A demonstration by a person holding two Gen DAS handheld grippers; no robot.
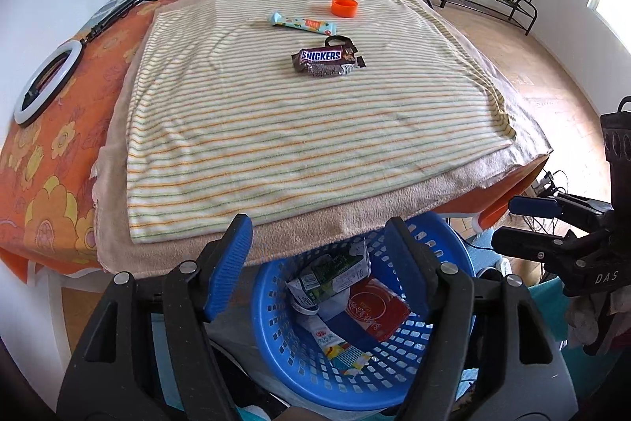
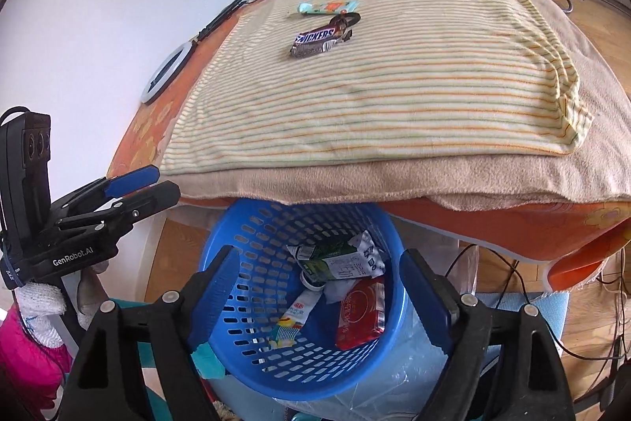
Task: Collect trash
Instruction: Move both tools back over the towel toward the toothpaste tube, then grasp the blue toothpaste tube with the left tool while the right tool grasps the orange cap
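Blue plastic basket [image 2: 252,306] is standing on the floor under the near edge of the bed, and it is already holding several pieces of trash: a green and white carton [image 2: 339,259], a red packet [image 2: 361,314] and a small colourful wrapper [image 2: 294,318]. The left gripper [image 1: 315,263] is hovering above the basket with its fingers spread and nothing between them. The right gripper [image 2: 327,294] is hanging over the same basket, also spread wide and carrying nothing.

On the striped towel [image 1: 307,129] three pieces are lying well apart from both grippers: a Snickers wrapper [image 1: 325,60] near the middle, a light blue snack wrapper [image 1: 301,22] just behind it, and an orange cap [image 1: 344,6] farther back. A white ring light [image 1: 47,81] is lying on the orange bedsheet [image 1: 43,160] at the left side.
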